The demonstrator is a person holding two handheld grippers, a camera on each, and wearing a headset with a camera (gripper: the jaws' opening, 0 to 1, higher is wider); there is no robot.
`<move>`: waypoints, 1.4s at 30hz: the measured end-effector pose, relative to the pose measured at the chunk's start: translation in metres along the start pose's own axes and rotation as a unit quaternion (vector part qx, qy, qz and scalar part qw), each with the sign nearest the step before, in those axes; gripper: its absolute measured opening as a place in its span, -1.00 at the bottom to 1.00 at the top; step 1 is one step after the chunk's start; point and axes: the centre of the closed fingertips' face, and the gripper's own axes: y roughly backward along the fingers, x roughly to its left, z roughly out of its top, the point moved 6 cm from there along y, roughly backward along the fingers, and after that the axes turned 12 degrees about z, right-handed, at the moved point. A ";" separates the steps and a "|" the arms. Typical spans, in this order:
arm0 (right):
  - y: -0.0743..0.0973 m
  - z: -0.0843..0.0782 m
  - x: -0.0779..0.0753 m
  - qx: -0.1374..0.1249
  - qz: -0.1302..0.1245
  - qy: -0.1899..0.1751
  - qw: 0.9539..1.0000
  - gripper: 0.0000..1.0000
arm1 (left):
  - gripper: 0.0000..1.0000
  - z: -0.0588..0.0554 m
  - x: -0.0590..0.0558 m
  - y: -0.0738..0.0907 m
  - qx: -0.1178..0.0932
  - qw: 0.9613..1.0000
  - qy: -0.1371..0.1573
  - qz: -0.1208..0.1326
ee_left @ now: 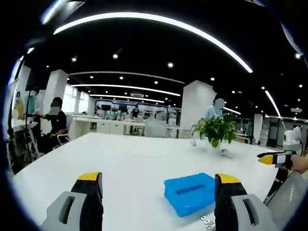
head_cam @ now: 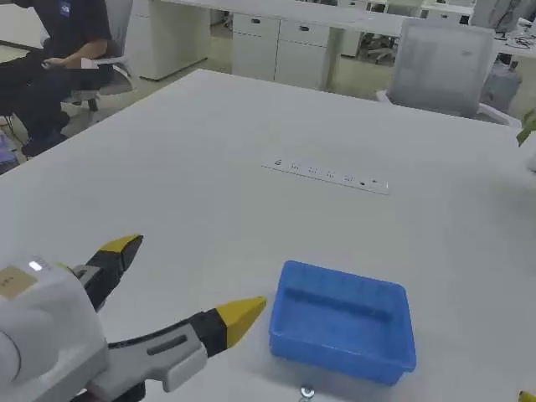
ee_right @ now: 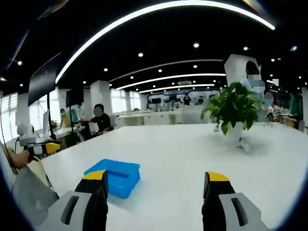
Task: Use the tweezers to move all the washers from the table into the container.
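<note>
Your left claw [head_cam: 184,280] is spread wide above the bench [head_cam: 209,167] and holds nothing between its yellow tips.

To the right of it, the washers [ee_left: 208,220] lie on the bench just beside the front wall of the blue container [head_cam: 335,350]. In the head view one of them is at the lower edge. I judge them small, thin and stiff metal rings, very light, and likely to slide on the smooth top. They seem to lie flat with the hole looking up, though they are too small to be sure. Being round, they have no long axis. With the tweezers, put one tip in the hole and one outside, and pinch the ring there.

The container is open to the top, and its long side runs across you, a little turned.

Your right claw [ee_right: 155,176] is also spread and holds nothing.
</note>
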 end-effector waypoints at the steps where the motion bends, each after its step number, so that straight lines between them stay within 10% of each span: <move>1: 0.000 0.000 0.000 0.000 0.000 0.001 1.000 0.68 | 0.98 0.000 0.000 0.000 0.001 1.000 0.002 -0.001; 42: 0.003 -0.005 -0.006 -0.002 -0.004 -0.015 1.000 0.63 | 0.98 -0.002 -0.004 -0.001 0.009 1.000 0.009 -0.005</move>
